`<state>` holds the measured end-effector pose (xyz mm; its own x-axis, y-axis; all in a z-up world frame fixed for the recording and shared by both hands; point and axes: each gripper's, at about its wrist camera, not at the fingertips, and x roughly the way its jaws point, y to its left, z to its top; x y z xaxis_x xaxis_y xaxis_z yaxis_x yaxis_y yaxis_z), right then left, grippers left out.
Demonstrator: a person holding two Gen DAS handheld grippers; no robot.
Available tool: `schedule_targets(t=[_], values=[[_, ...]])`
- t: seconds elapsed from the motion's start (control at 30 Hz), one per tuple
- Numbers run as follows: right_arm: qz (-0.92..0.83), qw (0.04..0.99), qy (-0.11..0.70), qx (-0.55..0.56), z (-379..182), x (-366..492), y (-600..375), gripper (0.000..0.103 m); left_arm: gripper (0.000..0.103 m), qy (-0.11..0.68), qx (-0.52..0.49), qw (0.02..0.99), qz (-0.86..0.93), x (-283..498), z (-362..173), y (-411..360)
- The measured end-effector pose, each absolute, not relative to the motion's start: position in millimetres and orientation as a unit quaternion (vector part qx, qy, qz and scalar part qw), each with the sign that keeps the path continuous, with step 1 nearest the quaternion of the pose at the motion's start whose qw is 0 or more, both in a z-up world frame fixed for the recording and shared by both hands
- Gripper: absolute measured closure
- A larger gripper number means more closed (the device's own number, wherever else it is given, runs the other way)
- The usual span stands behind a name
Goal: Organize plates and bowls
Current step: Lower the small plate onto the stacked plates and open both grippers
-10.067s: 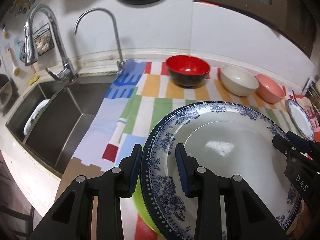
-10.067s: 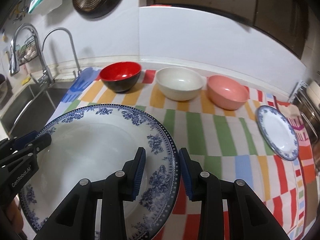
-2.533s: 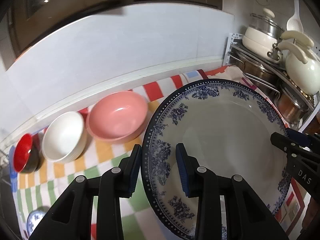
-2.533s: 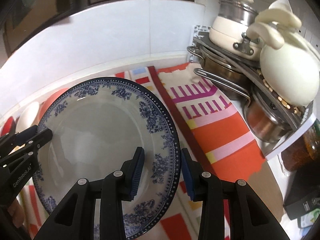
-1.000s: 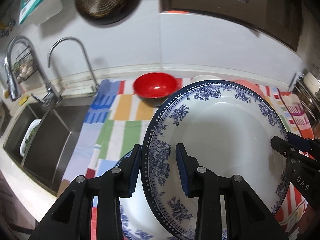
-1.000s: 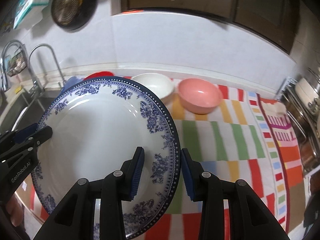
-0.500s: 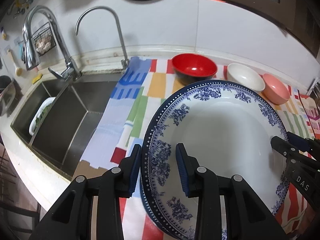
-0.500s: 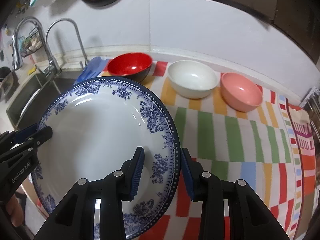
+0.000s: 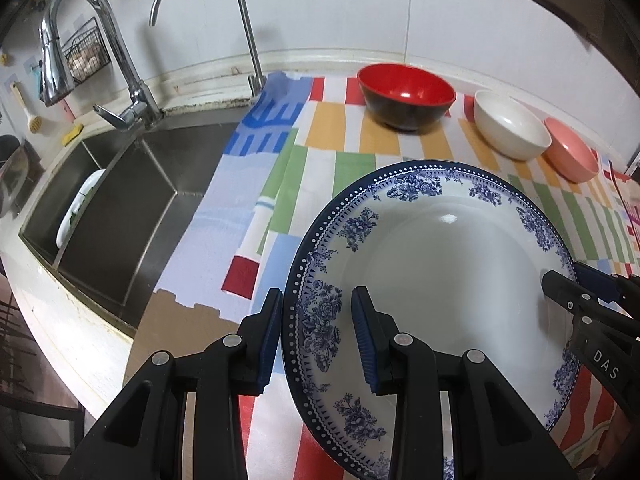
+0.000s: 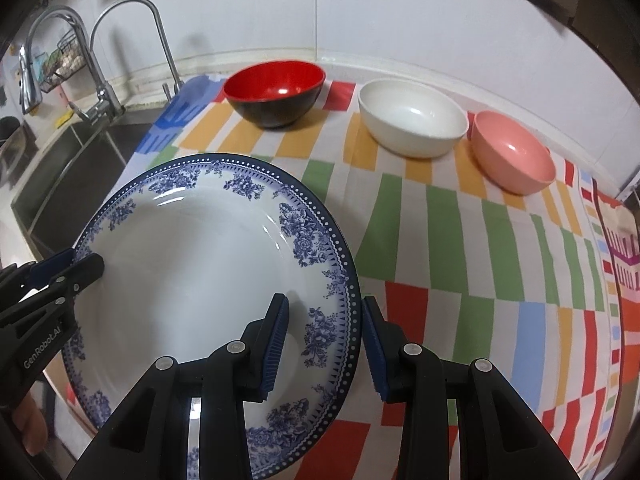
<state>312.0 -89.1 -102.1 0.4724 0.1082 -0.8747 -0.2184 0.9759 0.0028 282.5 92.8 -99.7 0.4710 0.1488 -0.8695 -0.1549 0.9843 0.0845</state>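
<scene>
1. The large white china plate with the blue floral rim is the piece in play, carried level over the front left part of the tabletop, near the edge by the sink, and gripped on two opposite sides.
2. The left gripper has its jaws clamped over the plate's left rim, one blue pad above and one below.
3. The right gripper does the same on the opposite rim, jaws closed on the plate. So it is a two-handed carry.
4. Along the back edge of the tabletop, on the striped multicoloured cloth, three bowls stand in a row: the red-and-black bowl, the white bowl and the pink bowl, each apart from the next and none nested.
5. My read: the plate is not yet set down, and whether anything lies beneath it I cannot tell. The bowls look lined up but unstacked, so plenty remains.
6. Both grippers pitch steeply downward from the near side, fingers aimed at the cloth; the steel sink sits just left of it.
</scene>
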Motion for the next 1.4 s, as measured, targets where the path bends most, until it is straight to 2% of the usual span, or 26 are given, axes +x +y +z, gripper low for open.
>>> schedule_targets(t=[0.8, 0.9, 0.97, 1.1, 1.17, 1.23, 1.4], values=[[0.100, 0.838, 0.532, -0.067, -132, 318, -86, 0.064, 0.068, 0.538, 0.005, 0.838, 0.089, 290, -125, 91], [0.103, 0.837, 0.534, -0.063, -131, 318, -87, 0.064, 0.064, 0.533, 0.002, 0.842, 0.087, 290, -120, 90], [0.096, 0.841, 0.529, -0.054, -128, 318, -91, 0.064, 0.055, 0.524, 0.005, 0.847, 0.089, 290, -114, 90], [0.088, 0.861, 0.499, -0.041, -113, 315, -96, 0.064, 0.049, 0.509, 0.010, 0.857, 0.082, 291, -101, 86], [0.085, 0.872, 0.481, -0.033, -106, 314, -100, 0.059, 0.048, 0.500, 0.012, 0.863, 0.076, 291, -94, 83], [0.090, 0.881, 0.464, -0.032, -100, 312, -102, 0.048, 0.048, 0.493, 0.017, 0.867, 0.069, 292, -88, 80], [0.098, 0.885, 0.454, -0.020, -89, 311, -111, 0.048, 0.048, 0.472, 0.026, 0.880, 0.046, 294, -73, 66]])
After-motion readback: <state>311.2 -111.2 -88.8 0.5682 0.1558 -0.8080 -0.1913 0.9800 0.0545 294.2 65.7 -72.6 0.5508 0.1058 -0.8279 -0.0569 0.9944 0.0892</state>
